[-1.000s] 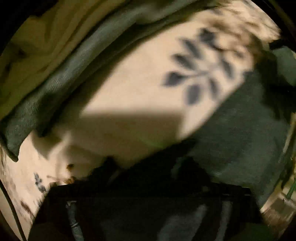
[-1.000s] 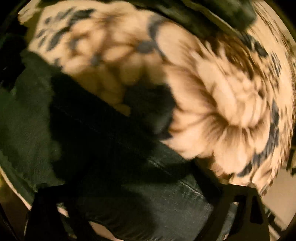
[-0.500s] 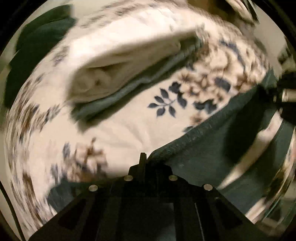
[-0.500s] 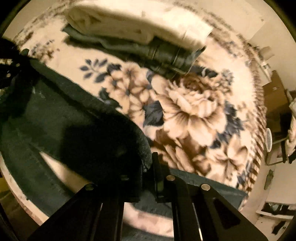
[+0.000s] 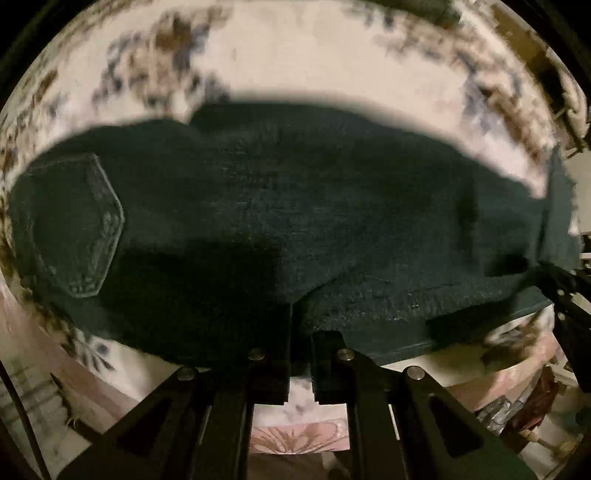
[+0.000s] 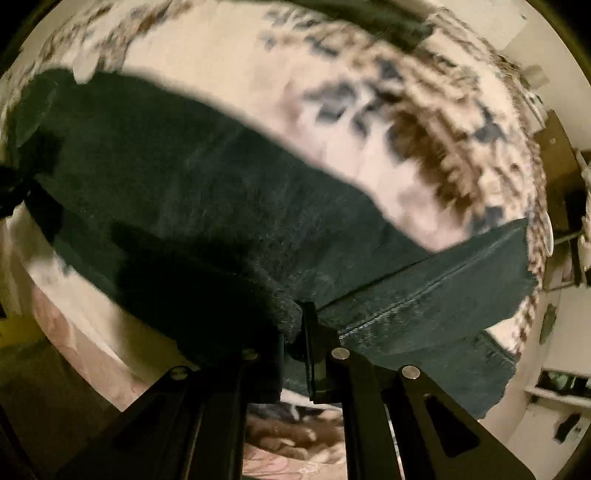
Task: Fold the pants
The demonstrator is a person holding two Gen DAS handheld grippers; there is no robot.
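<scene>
- Dark green pants [image 5: 280, 206] hang spread across a cream floral blanket [image 5: 303, 62], filling most of the left wrist view; a stitched back pocket [image 5: 85, 229] shows at the far left of the cloth.
- The left tongs [image 5: 300, 325] are pressed together on the near edge of the pants, the fabric bunched where the two black fingers meet, with only a thin slit between them.
- The right tongs [image 6: 298, 325] have just been closing and now pinch a thick fold of the same pants [image 6: 207, 192], a fuzzy cut edge wedged between the fingers.
- In the right wrist view a trouser leg with a pale stitched seam [image 6: 424, 291] runs off to the right, its end reaching toward the blanket's [image 6: 229, 62] right-hand border.
- The right tongs also appear at the right edge of the left view, dark against the cloth [image 5: 569, 295]; the left tongs sit blurred at the left edge of the right view [image 6: 14, 192].
- The lifted cloth blocks most of the blanket beneath it in both views.
- A dark folded garment [image 6: 373, 18] lies at the top of the blanket, blurred.
- Beyond the blanket's right border, room furniture [image 6: 557, 166] and pale walls are visible, too smeared to identify.
- Below the tongs, a pink patterned fabric [image 5: 299, 435] shows between the black arms.
</scene>
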